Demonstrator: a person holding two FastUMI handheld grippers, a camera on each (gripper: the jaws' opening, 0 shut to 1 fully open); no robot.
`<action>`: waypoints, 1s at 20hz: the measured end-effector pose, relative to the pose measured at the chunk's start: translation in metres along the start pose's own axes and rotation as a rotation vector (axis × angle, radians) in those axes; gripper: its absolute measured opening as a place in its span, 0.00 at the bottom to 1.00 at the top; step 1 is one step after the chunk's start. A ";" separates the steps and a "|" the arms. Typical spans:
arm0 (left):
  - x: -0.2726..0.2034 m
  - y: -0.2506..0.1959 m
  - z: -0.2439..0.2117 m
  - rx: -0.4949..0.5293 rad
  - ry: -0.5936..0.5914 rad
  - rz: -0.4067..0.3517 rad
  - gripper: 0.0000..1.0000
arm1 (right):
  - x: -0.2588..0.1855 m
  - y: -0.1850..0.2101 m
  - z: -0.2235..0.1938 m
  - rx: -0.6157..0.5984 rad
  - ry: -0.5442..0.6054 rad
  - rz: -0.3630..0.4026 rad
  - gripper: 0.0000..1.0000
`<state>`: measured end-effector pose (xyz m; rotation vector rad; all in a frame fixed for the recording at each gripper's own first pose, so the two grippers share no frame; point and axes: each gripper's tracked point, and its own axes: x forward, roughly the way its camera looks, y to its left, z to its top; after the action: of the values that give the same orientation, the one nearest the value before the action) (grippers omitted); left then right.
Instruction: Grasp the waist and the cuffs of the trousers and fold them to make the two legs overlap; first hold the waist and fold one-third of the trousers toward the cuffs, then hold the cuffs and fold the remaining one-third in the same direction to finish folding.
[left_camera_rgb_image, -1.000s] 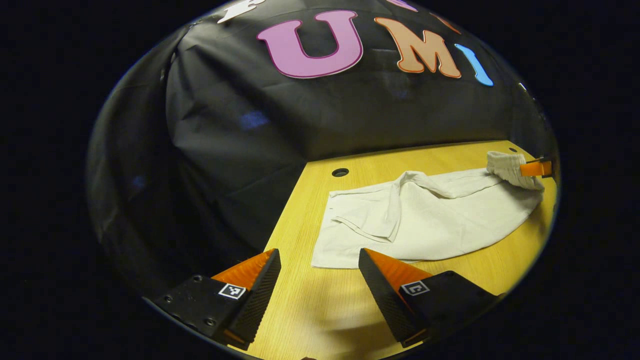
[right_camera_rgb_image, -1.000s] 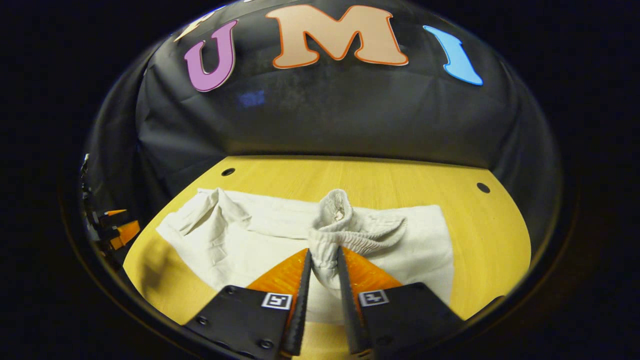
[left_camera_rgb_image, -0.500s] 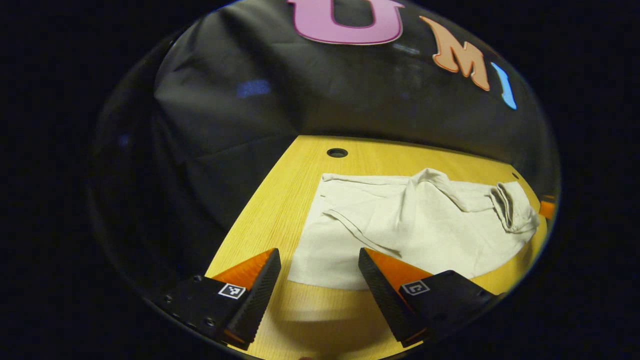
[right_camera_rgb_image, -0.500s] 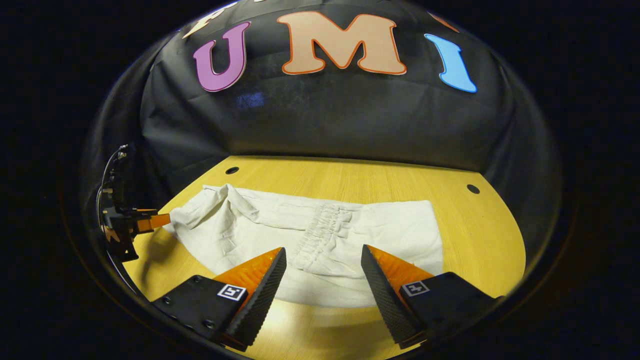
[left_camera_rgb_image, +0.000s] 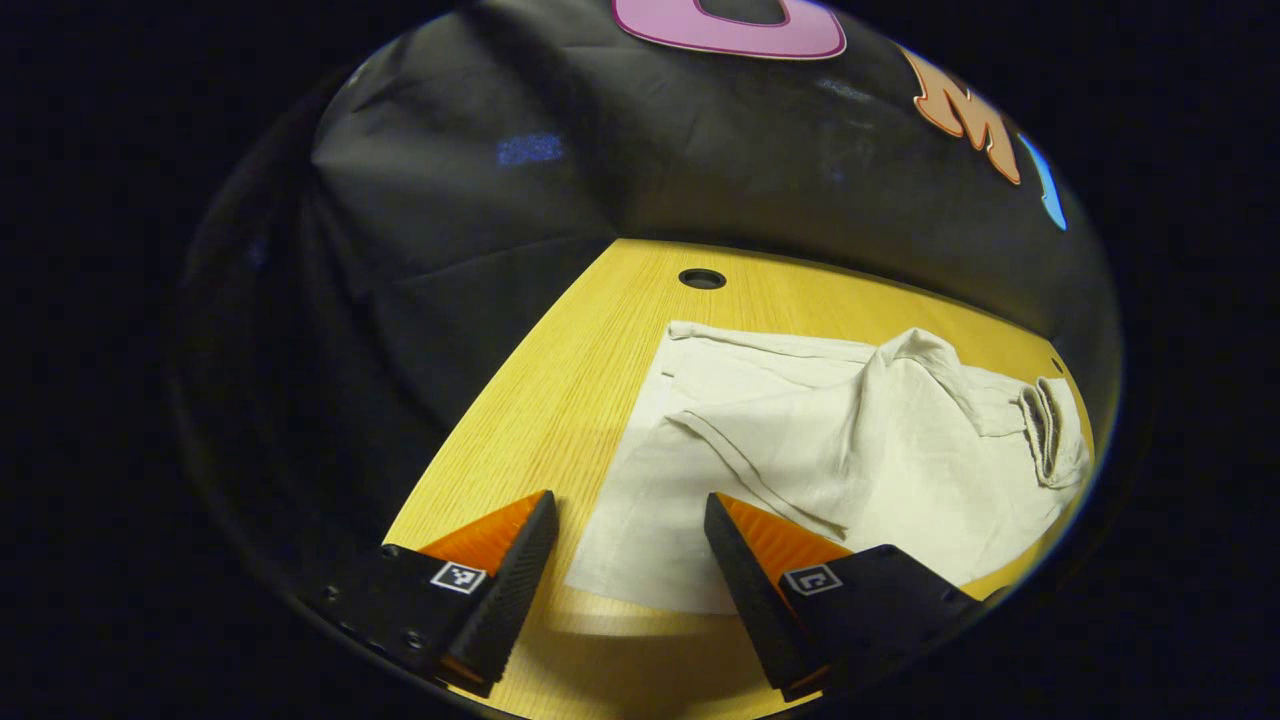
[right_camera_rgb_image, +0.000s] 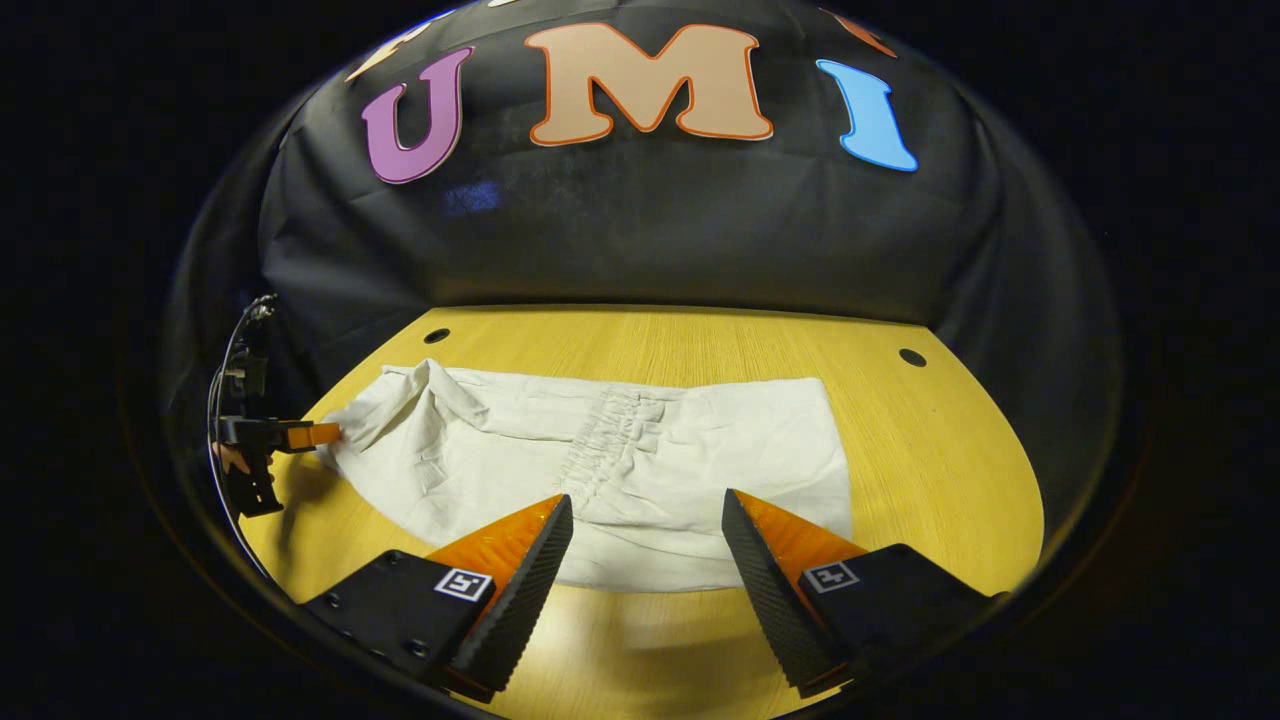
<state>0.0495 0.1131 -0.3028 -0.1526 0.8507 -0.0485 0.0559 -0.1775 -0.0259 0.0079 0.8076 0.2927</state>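
1. My left gripper (left_camera_rgb_image: 625, 545) is wide open and empty, low over the bench (left_camera_rgb_image: 560, 400), its fingers straddling the near corner of the trousers (left_camera_rgb_image: 800, 450)

2. My right gripper (right_camera_rgb_image: 647, 545) is also spread wide and holds nothing; it hangs over the near edge of the bench, in front of the gathered waist (right_camera_rgb_image: 610, 440)

3. The trousers lie flat across the middle of the bench. In the right gripper view the waistband sits partway along the cloth, lying on top of it, so I judge the waist fold to be laid down

4. The cuffs (left_camera_rgb_image: 700, 345) lie at the left end, by the hole (left_camera_rgb_image: 702, 278) near the far edge; a raised ridge (left_camera_rgb_image: 915, 350) stands up there and the cloth is not lying smooth

5. I judge the step in hand to be the last one: take the cuffs and carry them over in the same direction

6. That calls for both grippers at the left end, one at each corner, each closing on all the layers, then lifting together so the fold stays square

7. Nothing else lies on the bench to block me. The wall (right_camera_rgb_image: 640, 230) is close behind the far edge, and the ridge may drag or bunch as I fold
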 end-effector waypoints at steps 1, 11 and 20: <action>0.001 -0.001 -0.003 0.003 0.004 -0.005 0.87 | -0.002 -0.001 -0.001 0.002 0.000 0.001 0.97; -0.007 -0.047 0.017 -0.008 0.023 -0.107 0.00 | -0.015 -0.025 0.007 0.030 -0.020 0.010 0.97; -0.062 -0.149 0.087 0.007 -0.126 -0.214 0.00 | -0.030 -0.072 0.008 0.045 -0.025 0.046 0.96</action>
<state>0.0772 -0.0172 -0.1774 -0.2369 0.7054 -0.2400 0.0604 -0.2539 -0.0075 0.0721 0.7893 0.3173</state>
